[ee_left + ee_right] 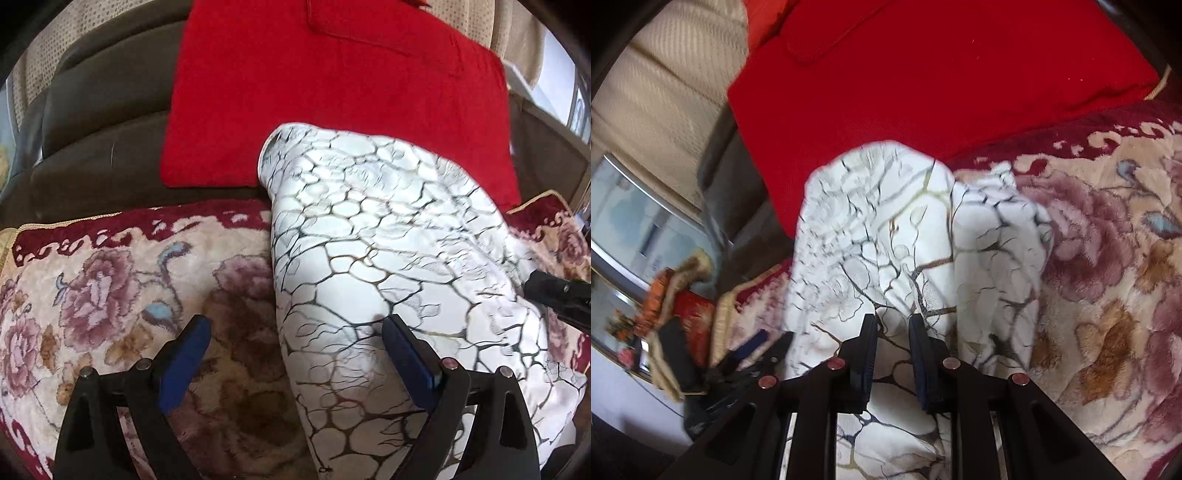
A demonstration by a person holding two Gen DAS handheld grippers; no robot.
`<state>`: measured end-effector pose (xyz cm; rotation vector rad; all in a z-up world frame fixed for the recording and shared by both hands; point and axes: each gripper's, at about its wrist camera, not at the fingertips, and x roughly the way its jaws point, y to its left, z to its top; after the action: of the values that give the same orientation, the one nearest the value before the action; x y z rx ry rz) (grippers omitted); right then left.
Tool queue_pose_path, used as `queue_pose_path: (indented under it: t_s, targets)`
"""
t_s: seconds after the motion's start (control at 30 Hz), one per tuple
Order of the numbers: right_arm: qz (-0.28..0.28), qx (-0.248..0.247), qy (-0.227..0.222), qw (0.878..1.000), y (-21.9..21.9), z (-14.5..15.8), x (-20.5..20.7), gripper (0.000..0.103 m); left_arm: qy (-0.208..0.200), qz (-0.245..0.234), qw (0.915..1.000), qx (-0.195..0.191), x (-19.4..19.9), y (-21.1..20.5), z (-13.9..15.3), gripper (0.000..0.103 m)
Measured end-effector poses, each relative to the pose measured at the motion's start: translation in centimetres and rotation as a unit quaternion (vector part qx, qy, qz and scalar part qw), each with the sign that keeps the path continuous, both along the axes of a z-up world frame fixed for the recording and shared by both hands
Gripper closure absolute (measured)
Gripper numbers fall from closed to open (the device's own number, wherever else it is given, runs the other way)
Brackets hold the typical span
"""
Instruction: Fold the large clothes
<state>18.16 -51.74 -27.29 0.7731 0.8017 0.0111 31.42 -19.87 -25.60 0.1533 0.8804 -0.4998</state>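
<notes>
The white garment with a black and gold crackle print lies in a long folded bundle on the floral blanket. My left gripper hangs wide open over the garment's near left edge, one finger above the blanket and the other above the cloth. At the right edge of the left wrist view, the right gripper meets the garment's side. In the right wrist view my right gripper has its jaws close together, with a raised fold of the garment filling the narrow gap between them.
A red cushion cover lies behind the garment on a brown sofa. The floral blanket spreads out to both sides. A glass-topped surface with ornaments stands off to one side.
</notes>
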Motion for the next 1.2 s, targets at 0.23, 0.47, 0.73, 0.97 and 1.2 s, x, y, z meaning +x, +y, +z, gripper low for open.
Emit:
queue_pose_path:
  t_s: [0.23, 0.47, 0.73, 0.97, 1.2]
  targets:
    - [-0.06, 0.009, -0.057, 0.997, -3.6, 1.6, -2.8, 0.018, -0.05, 0.004, 0.9982, 0.032, -0.7, 0.2, 0.9, 0.009]
    - [-0.085, 0.032, -0.04, 0.995, -4.9, 0.3, -2.5, 0.018, -0.061, 0.011, 0.9974, 0.037, -1.0, 0.5, 1.3, 0.009]
    - [-0.01, -0.043, -0.058, 0.997, -1.0, 1.9, -1.3, 0.047, -0.067, 0.011, 0.9967, 0.045, -1.1, 0.3, 1.1, 0.009]
    - [-0.001, 0.008, 0.034, 0.999, -1.1, -2.3, 1.1, 0.048, -0.062, 0.002, 0.9968, 0.05, -1.2, 0.1, 0.8, 0.009]
    - [-0.043, 0.017, -0.042, 0.998, -4.2, 0.6, -2.0, 0.029, -0.002, -0.07, 0.9969, -0.035, -1.0, 1.3, 1.4, 0.009]
